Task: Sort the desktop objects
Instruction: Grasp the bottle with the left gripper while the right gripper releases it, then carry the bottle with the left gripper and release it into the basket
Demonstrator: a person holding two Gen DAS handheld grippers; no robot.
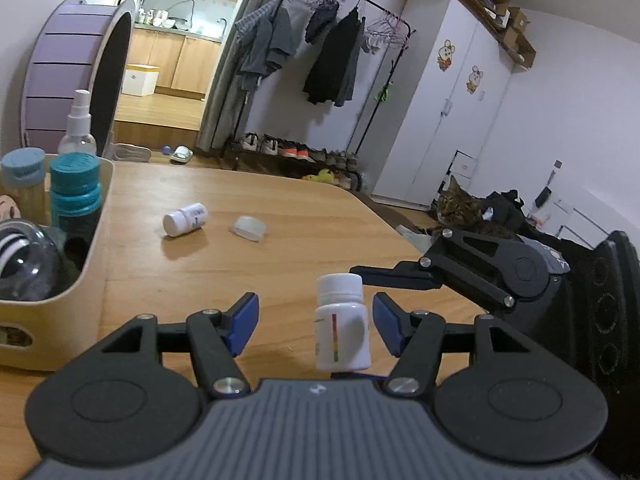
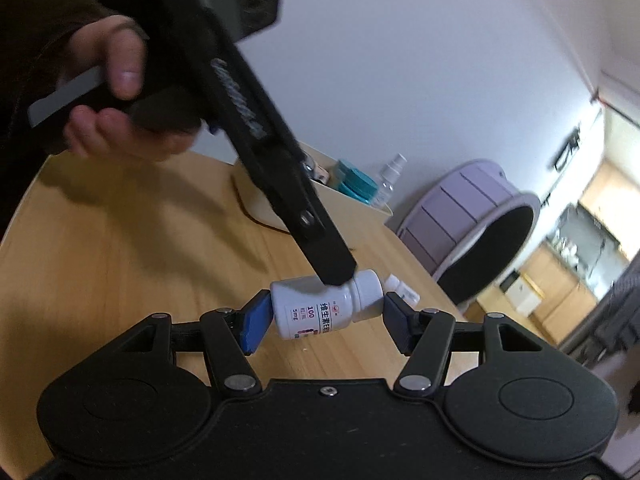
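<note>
Landmark: small white plastic pill bottle with white screw cap (image 1: 342, 322), standing upright on the light wooden tabletop (image 1: 280, 216).

Left gripper (image 1: 316, 322): blue pads spread wide. The bottle sits between them, close to the right pad (image 1: 390, 326), no contact visible; clear gap to the left pad.

Right gripper (image 2: 326, 316): jaws apart, bottle (image 2: 324, 304) between them. Left pad (image 2: 256, 324) looks to touch the bottle base; cap end just short of the other pad. Firm contact cannot be told. In this view, a black finger of the left gripper crosses the bottle's upper side.

Beyond the bottle, well apart: a second white pill bottle lying on its side (image 1: 185, 219), and beside that a translucent plastic cap (image 1: 250, 229).

Far left of the bottle: cream storage bin (image 1: 94, 264) holding a teal-lidded container (image 1: 74, 192) and a clear spray bottle (image 1: 78, 128).
</note>
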